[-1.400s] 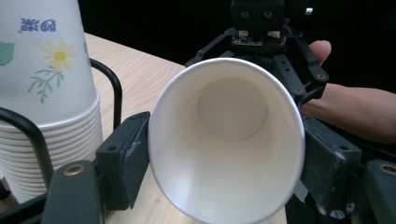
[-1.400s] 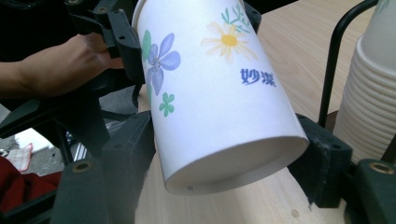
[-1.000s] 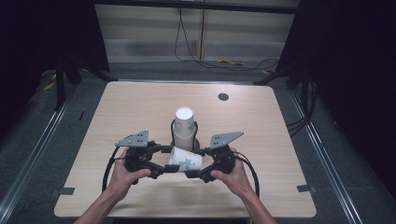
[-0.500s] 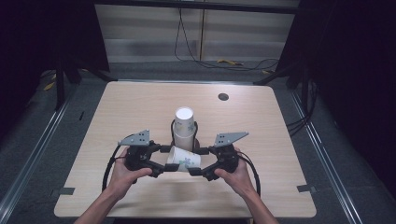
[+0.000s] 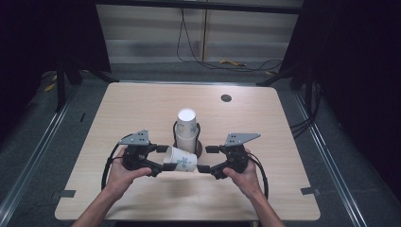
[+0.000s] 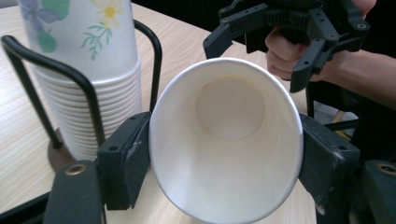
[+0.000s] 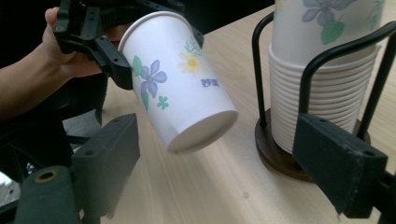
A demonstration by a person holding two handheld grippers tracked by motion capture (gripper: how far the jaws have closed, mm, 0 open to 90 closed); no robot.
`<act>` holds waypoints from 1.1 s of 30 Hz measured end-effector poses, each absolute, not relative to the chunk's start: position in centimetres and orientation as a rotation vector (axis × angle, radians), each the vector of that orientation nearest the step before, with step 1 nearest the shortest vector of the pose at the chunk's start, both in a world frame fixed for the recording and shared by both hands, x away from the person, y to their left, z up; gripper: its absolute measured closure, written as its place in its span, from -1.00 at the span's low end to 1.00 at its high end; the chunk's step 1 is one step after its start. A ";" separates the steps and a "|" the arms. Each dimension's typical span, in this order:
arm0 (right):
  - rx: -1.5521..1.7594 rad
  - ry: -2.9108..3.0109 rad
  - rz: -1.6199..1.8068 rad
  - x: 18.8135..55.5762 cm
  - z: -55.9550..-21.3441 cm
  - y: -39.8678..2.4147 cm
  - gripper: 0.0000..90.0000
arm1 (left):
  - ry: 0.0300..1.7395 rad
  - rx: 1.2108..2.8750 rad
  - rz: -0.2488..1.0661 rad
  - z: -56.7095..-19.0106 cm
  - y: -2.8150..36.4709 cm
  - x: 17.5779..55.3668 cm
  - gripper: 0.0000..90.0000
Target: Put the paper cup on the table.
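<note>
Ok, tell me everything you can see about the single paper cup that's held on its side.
The paper cup looks like white paper printed with blue and yellow flowers and green leaves, plain white inside. It lies tilted on its side above the table, off the wood, just in front of the cup stack in its black wire holder. The left gripper clamps it near the rolled rim, one jaw on each side. Its flat base points toward the right gripper, whose jaws have just been opening and stand apart from it.
</note>
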State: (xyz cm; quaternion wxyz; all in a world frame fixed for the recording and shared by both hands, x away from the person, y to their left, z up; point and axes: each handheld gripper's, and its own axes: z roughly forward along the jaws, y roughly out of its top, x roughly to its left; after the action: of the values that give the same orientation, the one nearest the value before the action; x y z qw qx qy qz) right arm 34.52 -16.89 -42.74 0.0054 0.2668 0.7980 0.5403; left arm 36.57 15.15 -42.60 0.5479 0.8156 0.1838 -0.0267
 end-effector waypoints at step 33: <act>0.944 2.379 1.651 33.9 -42.4 -19.0 -0.66 | 0.641 2.048 0.096 -41.2 20.2 37.8 -0.41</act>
State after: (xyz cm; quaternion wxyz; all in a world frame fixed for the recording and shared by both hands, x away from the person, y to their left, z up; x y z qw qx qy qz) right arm 33.93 -18.99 -42.36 0.0480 0.3098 0.7801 0.5415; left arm 37.80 20.17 -41.21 0.4765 0.8382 0.2623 0.0393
